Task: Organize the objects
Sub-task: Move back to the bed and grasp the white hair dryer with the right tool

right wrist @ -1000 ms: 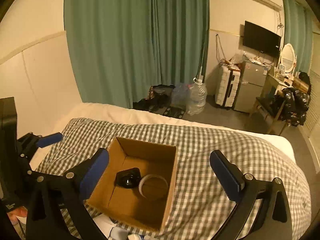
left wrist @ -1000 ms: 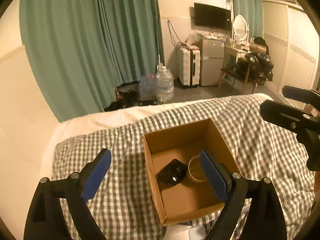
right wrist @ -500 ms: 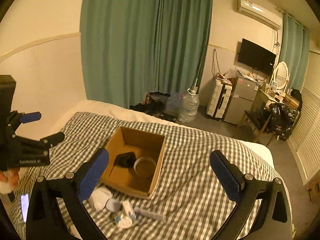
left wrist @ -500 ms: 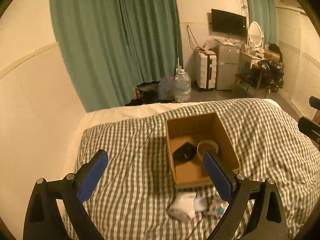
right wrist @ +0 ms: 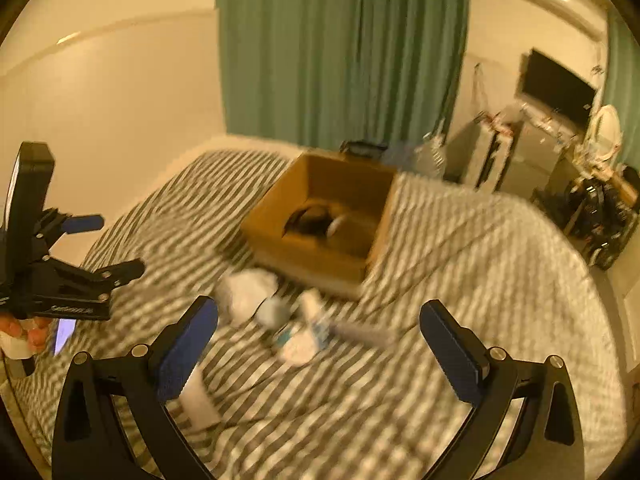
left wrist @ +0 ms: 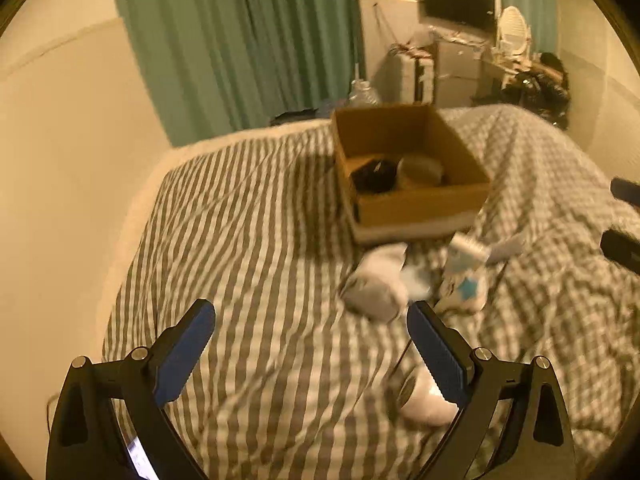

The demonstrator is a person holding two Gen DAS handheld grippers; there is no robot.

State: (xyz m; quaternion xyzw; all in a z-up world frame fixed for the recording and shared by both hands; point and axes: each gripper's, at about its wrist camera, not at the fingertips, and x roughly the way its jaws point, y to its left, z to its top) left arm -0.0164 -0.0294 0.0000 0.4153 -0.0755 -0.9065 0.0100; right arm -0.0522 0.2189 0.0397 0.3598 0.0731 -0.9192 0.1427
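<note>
An open cardboard box [left wrist: 420, 208] [right wrist: 320, 264] stands on a checked bedspread [left wrist: 260, 280]. Inside it lie a black object [left wrist: 374, 178] and a round pale roll [left wrist: 422, 170]. In front of the box lies a blurred cluster of small items: a white-grey bundle [left wrist: 376, 284] [right wrist: 248, 292], a white packet with blue print [left wrist: 466, 276] [right wrist: 300, 340] and a long grey stick-like item [right wrist: 364, 334]. A white object [left wrist: 424, 400] lies under my left gripper's right finger. My left gripper [left wrist: 310, 352] is open and empty above the bedspread. My right gripper [right wrist: 318, 348] is open and empty above the cluster.
Green curtains [left wrist: 240, 40], a beige wall and the bed's left edge lie beyond the bedspread. A suitcase, a small fridge [right wrist: 532, 156], a wall TV [right wrist: 556, 88] and a cluttered desk stand at the far right. The left gripper also shows in the right wrist view [right wrist: 60, 264].
Both grippers have pulled back from the box and dropped lower, toward the near items. The box now sits farther off, and both views are motion-blurred. Both stay open.
</note>
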